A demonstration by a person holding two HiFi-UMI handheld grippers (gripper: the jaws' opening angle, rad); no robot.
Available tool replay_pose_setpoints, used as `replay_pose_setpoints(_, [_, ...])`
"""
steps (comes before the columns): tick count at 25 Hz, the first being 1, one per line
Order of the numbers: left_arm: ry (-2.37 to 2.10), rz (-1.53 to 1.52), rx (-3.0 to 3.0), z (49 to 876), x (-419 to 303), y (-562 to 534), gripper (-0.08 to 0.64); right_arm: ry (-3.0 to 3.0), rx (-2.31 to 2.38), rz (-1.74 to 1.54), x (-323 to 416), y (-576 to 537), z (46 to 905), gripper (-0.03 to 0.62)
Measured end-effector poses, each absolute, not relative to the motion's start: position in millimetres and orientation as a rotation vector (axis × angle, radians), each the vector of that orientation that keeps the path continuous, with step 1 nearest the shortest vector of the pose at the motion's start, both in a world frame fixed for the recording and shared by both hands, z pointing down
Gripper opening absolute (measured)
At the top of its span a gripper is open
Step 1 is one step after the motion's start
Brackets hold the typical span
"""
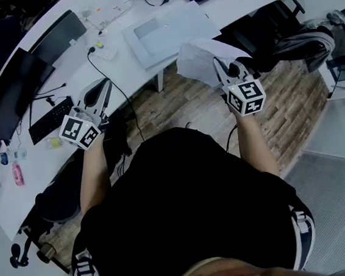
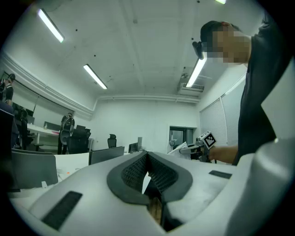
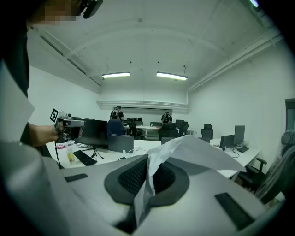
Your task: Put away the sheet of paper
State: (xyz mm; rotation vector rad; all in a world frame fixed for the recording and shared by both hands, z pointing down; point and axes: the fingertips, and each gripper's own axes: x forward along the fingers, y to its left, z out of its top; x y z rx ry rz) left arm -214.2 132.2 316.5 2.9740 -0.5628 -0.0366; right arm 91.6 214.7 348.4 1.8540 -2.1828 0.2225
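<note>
A crumpled white sheet of paper (image 1: pixel 197 55) hangs over the wooden floor in front of the desk, and my right gripper (image 1: pixel 221 68) is shut on its edge. In the right gripper view the paper (image 3: pixel 193 150) rises from between the closed pads of the right gripper (image 3: pixel 150 162) and folds off to the right. My left gripper (image 1: pixel 102 89) is held at the left, over the desk's edge. In its own view the left gripper (image 2: pixel 147 156) has its pads together with nothing between them. Each gripper shows in the other's view: the right gripper (image 2: pixel 203 140) and the left gripper (image 3: pixel 64 122).
A long curved white desk (image 1: pixel 123 78) runs from the left to the top. On it are a keyboard (image 1: pixel 49 120), a dark monitor (image 1: pixel 7 106), a flat grey laptop (image 1: pixel 149 32) and a black cable (image 1: pixel 108 77). An office chair (image 1: pixel 297 44) with dark cloth stands at the right.
</note>
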Motion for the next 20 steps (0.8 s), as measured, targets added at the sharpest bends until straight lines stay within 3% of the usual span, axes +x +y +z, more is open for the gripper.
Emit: replay_pose_setpoints(20, [-0.539, -0.019, 2.993, 319, -229, 133, 0.021, -2.108, 1.942, 0.248, 90, 211, 349, 0.015])
